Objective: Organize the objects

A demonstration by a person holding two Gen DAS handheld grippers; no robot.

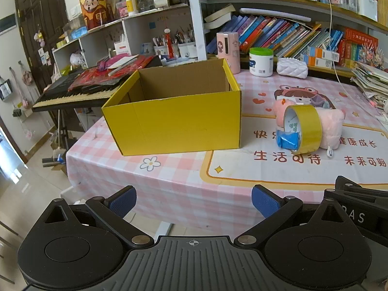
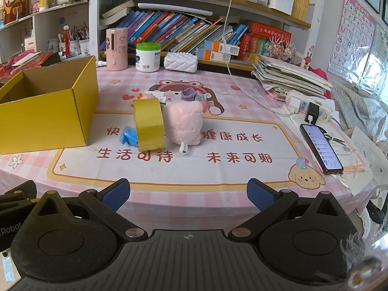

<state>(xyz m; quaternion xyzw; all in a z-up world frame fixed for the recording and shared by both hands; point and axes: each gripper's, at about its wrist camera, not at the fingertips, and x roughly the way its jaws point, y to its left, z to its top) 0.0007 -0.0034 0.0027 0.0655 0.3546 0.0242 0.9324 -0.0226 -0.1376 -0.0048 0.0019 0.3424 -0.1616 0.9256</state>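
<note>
Left gripper (image 1: 192, 200) and right gripper (image 2: 188, 194) both gape wide, holding nothing; box (image 1: 174, 118) stands open – tape (image 1: 303, 128) upright against plush (image 1: 331, 131), blue packet (image 1: 287, 140) beside it.

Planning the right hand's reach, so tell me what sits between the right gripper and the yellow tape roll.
Only bare tablecloth lies between the open right gripper and the yellow tape roll, seen in the right wrist view.

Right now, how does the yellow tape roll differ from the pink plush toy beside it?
The yellow tape roll is a hard, glossy ring standing on its edge; the pink plush toy is soft, fuzzy and solid. The plush toy carries a white tag at its base; the tape roll shows none. Both sit on the tablecloth, right of the yellow box.
</note>
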